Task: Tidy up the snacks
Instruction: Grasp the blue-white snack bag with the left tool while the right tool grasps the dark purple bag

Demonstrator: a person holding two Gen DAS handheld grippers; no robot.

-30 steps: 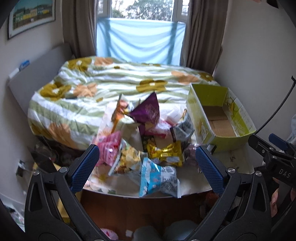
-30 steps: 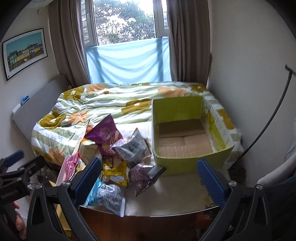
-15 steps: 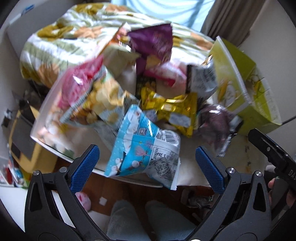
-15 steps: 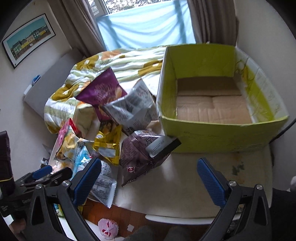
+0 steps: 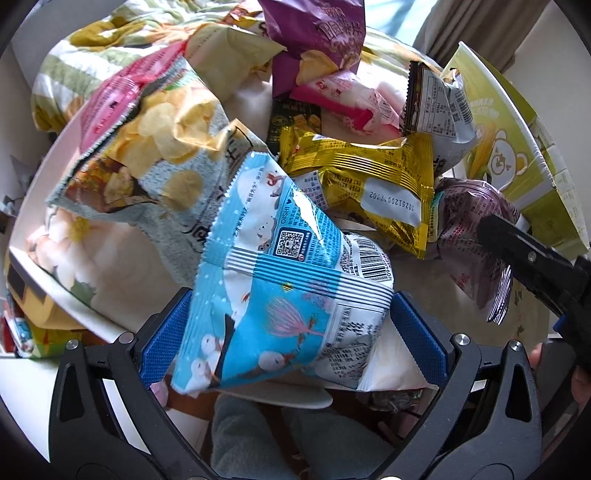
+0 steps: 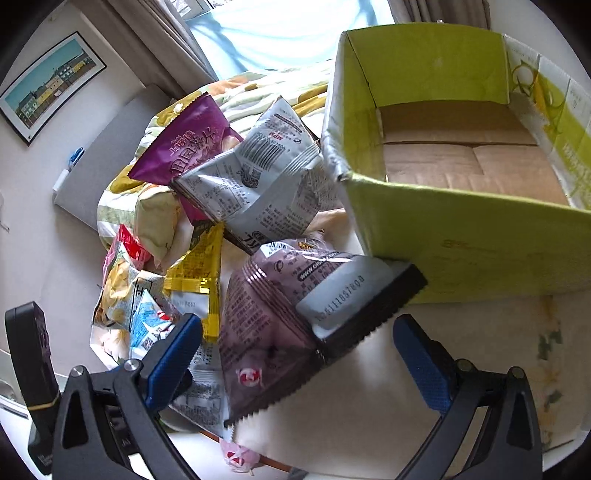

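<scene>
Where the left wrist view looks down, the left hand-held gripper (image 5: pixel 288 332) is seen with its blue-padded fingers spread wide apart on either side of a light blue crinkled plastic snack bag with white figures (image 5: pixel 284 295); whether the pads touch the bag cannot be told. That bag lies at the near edge of the white floral-covered table (image 5: pixel 92 258), overhanging it. Just beyond it a shiny yellow foil snack packet (image 5: pixel 362 184) is seen, with a pale teal chip bag printed with potato crisps (image 5: pixel 147 155) to the left and a dark purple chip bag (image 5: pixel 317 33) at the top. A mauve plastic snack bag (image 5: pixel 465 229) lies to the right, beside the lime green cardboard box (image 5: pixel 517 147). In the right wrist view, the right hand-held gripper (image 6: pixel 295 354) is shown open, its fingers set apart around the lower part of the mauve plastic snack bag (image 6: pixel 273 332), not clamped on it. The lime green cardboard box (image 6: pixel 461 229) stands just beyond, its brown bottom flaps bare. A silver-grey foil snack bag (image 6: pixel 258 184) leans against the box's left corner, the dark purple chip bag (image 6: pixel 184 147) behind it.
</scene>
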